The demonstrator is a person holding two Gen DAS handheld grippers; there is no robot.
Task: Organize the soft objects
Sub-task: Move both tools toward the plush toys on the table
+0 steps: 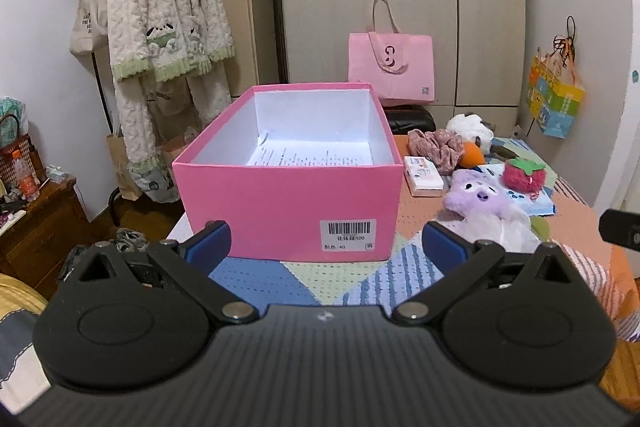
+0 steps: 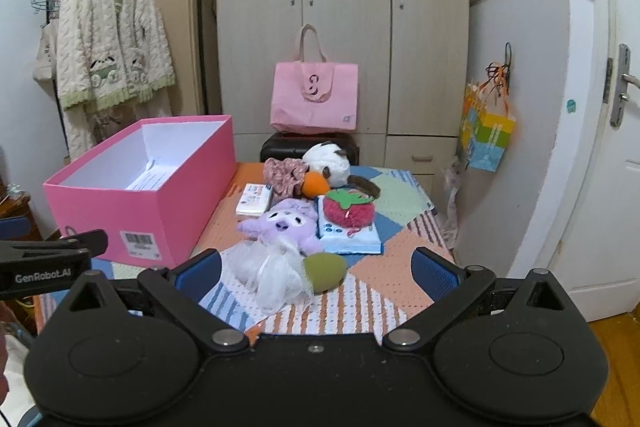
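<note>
An open pink box [image 1: 288,199] [image 2: 132,211] stands on the patchwork table, holding only a printed sheet. My left gripper [image 1: 326,247] is open just in front of the box's barcode end. To the box's right lies a pile of soft things: a purple plush [image 2: 282,223] [image 1: 478,193], a white mesh puff [image 2: 272,271] [image 1: 502,229], a green sponge [image 2: 324,271], a red strawberry plush [image 2: 348,209] [image 1: 522,175], a floral scrunchie [image 2: 286,175] [image 1: 436,145] and a white duck plush [image 2: 328,165] [image 1: 472,133]. My right gripper [image 2: 316,273] is open, low before the puff and sponge.
A small white carton [image 2: 254,201] and a blue wipes pack [image 2: 348,237] lie among the toys. A pink tote bag [image 2: 314,99] rests on a black stool before the wardrobe. A clothes rack with a fluffy robe [image 1: 164,27] stands left; a door [image 2: 600,147] is right.
</note>
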